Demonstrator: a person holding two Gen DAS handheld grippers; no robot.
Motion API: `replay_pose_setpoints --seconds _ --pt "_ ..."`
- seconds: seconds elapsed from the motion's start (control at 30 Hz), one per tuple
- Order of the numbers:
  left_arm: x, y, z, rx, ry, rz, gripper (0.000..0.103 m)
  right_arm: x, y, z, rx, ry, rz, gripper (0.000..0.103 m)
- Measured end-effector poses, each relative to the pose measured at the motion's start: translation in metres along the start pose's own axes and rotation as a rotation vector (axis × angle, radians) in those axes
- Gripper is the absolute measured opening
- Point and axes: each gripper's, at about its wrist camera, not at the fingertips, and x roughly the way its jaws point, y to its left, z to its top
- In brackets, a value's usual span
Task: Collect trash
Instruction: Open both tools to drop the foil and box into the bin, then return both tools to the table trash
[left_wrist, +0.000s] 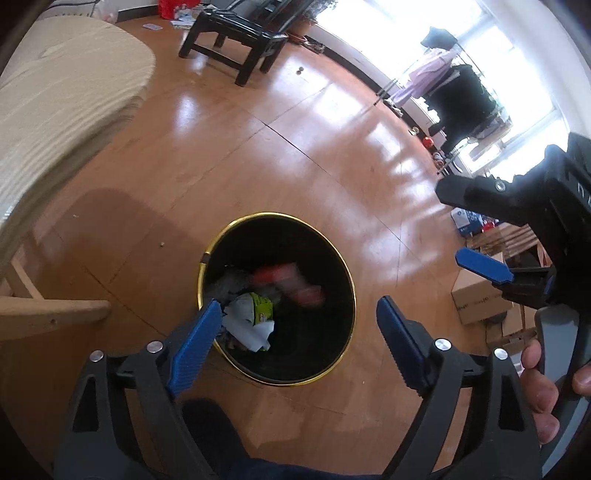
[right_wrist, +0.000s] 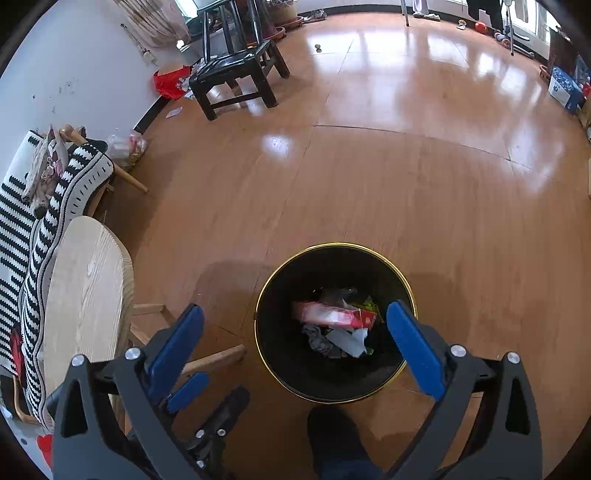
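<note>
Since both grippers hang right over the black bin (left_wrist: 277, 299) w/ jaws spread wide & nothing between them, left gripper (left_wrist: 299, 328) & right gripper (right_wrist: 295, 343) look released so trash drops straight in, and the wrappers (right_wrist: 338, 325) already lie at the bin's bottom.

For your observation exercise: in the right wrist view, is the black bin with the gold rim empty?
No: the black bin holds a red packet lying on top of crumpled white paper and other scraps.
</note>
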Motion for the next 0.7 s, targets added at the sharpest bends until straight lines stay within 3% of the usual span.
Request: replay_pose_setpoints --seconds 0.23,0.37,0.6,0.7 --pt "-0.028 0.003 0.004 0.03 -0.039 0.078 0.092 -0.006 0.01 -0.001 -0.027 -0.018 0.016 0.096" --pt "-0.063 0.002 0.004 0.061 -0.08 0.11 0.093 -0.023 0.034 -0.004 -0.071 -0.072 0.049 0.096" --pt "-0.171 0.037 -0.004 0.011 -0.207 0.2 0.093 -0.056 0.116 -0.023 -0.233 -0.156 0.153 0.096" --pt "-0.235 0.068 -0.021 -0.015 -0.274 0.309 0.093 -0.059 0.166 -0.042 -0.338 -0.147 0.208 0.096"
